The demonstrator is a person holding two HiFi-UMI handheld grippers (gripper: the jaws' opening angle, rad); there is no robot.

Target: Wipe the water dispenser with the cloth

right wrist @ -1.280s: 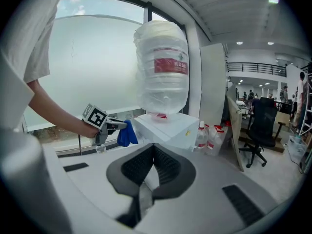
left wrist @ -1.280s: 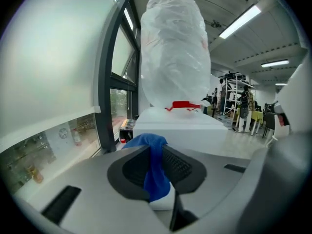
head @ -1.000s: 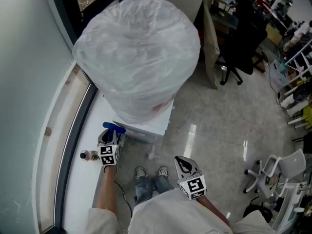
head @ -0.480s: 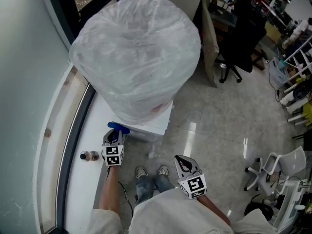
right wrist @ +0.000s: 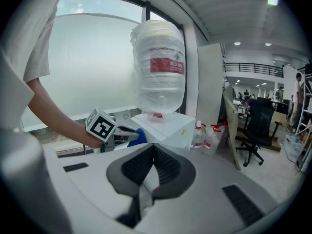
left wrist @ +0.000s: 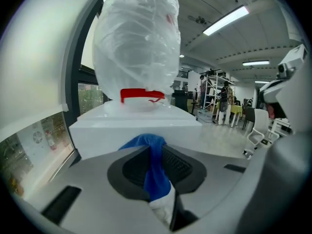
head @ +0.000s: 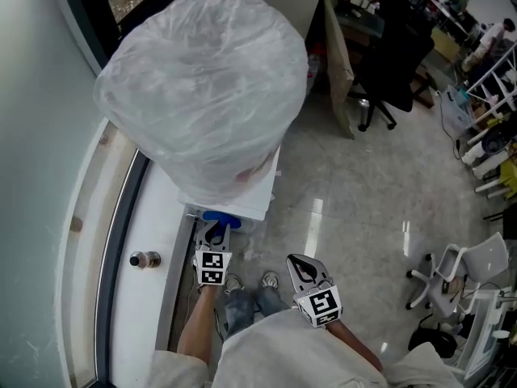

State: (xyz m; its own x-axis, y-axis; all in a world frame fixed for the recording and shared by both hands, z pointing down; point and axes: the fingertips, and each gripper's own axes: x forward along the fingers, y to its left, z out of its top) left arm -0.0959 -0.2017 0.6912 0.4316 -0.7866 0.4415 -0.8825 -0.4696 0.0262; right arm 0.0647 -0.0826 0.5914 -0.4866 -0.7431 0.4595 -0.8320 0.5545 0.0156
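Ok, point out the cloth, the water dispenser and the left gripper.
cloth [left wrist: 157, 172]: left gripper view, blue fold.
water dispenser [left wrist: 122, 130]: left gripper view, white front.
left gripper [head: 215, 233]: head view, its tip.

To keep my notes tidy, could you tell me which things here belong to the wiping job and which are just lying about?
Job: blue cloth, left gripper shut on it, water dispenser, bagged water bottle.
Lying about: small bottle on the sill, black office chair, white chair.

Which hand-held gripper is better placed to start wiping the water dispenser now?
Left. The left hand-held gripper is shut on the blue cloth, right in front of the water dispenser and its white body. The right hand-held gripper is shut, holds nothing, and sits farther back from it.
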